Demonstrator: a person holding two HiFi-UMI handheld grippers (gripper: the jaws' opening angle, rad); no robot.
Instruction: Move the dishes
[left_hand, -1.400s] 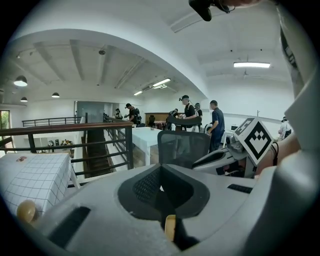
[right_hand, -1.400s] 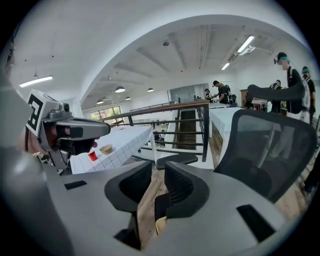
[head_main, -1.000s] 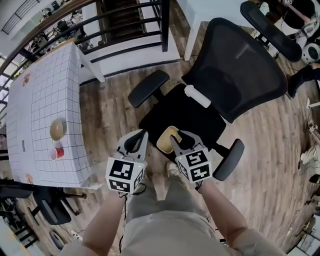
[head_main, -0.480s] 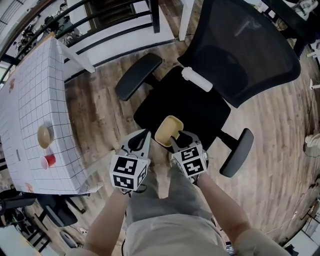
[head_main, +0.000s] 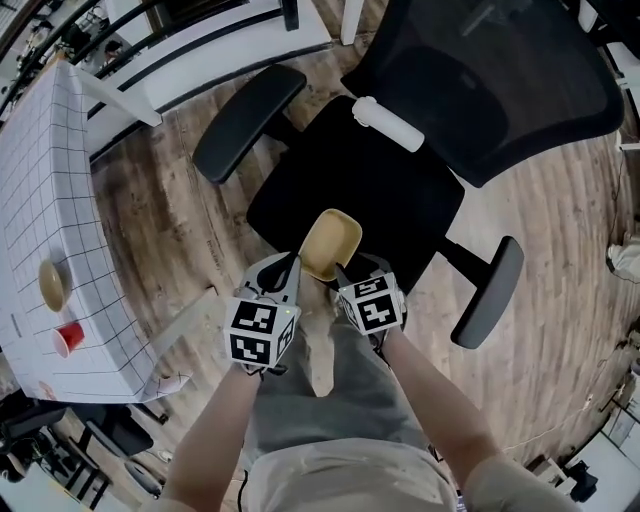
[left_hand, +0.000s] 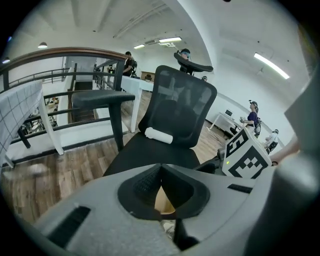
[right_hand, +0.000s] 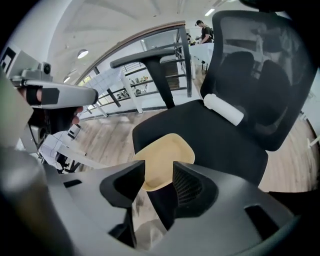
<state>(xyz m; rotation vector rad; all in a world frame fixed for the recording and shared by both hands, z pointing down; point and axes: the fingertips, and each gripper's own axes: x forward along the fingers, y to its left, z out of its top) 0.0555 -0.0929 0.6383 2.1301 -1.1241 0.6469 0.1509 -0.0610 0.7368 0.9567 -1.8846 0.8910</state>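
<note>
On the tabletop (head_main: 70, 170) at frame left sit a bowl (head_main: 51, 284) and a red cup (head_main: 68, 338). At lower centre the left tongs (head_main: 284, 267) are closed and empty; the right tongs (head_main: 340, 272) pinch the yellow dish (head_main: 331, 241) by its near rim above the chair seat (head_main: 370, 190), so it is best carried level and slowly

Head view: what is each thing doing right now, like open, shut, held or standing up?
Right gripper: shut on the near edge of the yellow dish.
Left gripper: shut, empty.
Yellow dish: held at the front edge of the chair seat.
Red cup: upright on the table.
Bowl: resting on the table.
</note>
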